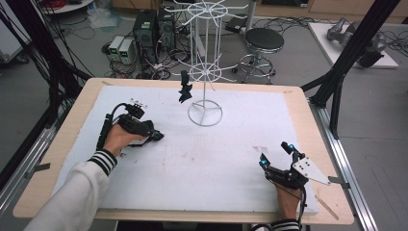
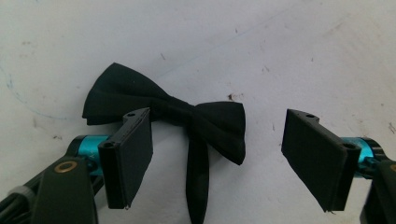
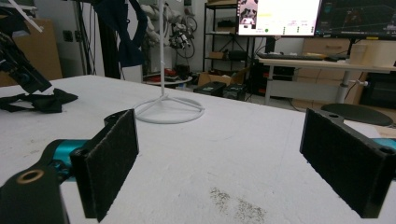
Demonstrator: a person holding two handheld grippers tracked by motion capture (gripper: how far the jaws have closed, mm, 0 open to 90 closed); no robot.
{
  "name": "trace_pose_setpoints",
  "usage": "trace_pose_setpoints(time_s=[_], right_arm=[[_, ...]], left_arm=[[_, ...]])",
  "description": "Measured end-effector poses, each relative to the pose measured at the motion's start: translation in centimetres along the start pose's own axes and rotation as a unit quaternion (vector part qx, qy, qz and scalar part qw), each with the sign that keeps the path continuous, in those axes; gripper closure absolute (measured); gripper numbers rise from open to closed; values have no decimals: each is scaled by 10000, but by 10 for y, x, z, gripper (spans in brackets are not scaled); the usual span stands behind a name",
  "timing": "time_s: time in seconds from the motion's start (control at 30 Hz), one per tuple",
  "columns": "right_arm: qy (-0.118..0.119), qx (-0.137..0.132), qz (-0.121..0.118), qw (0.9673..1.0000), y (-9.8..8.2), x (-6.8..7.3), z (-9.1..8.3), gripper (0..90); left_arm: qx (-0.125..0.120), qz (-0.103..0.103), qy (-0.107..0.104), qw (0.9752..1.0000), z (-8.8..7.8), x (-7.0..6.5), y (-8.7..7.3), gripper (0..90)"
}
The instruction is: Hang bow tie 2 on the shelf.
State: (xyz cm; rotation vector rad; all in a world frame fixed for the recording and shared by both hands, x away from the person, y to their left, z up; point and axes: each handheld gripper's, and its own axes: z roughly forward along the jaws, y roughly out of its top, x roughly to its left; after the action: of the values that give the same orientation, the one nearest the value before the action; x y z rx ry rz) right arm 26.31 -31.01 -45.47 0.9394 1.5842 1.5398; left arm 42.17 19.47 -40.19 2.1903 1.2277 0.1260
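One black bow tie (image 1: 184, 89) hangs on the white wire rack (image 1: 205, 72); a second bow tie (image 2: 163, 112) lies flat on the white table (image 1: 216, 159), apparently next to hang. Left gripper (image 2: 217, 158) gapes wide over it, gripping nothing (left pad near its wing). Right gripper (image 3: 238, 163) rests wide open, empty.

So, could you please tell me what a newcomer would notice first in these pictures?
Probably the tall white wire display rack standing at the far middle of the white foam-covered table, with a black fabric bow tie hanging from one of its lower arms. Next, a second black bow tie lying flat on the table between the open jaws of the left gripper. The right gripper rests open at the near right.
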Motion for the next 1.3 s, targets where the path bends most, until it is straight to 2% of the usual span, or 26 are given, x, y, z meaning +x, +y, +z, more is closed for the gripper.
trace_pose_setpoints(time_s=[0.2,0.4,0.57,0.83,1.3], right_arm=[[-1,0,-2,10000,0,0,0,110],[1,-1,3,10000,0,0,0,110],[7,-3,6,10000,0,0,0,110],[3,0,2,10000,0,0,0,110],[11,5,16,10000,0,0,0,110]], left_arm=[[190,-179,-36,9997,6,0,1,275],[333,-232,5,9992,12,1,2,293],[361,-386,-43,9986,14,2,3,323],[447,-632,25,9970,16,2,6,363],[669,-691,4,9954,18,1,5,377]])
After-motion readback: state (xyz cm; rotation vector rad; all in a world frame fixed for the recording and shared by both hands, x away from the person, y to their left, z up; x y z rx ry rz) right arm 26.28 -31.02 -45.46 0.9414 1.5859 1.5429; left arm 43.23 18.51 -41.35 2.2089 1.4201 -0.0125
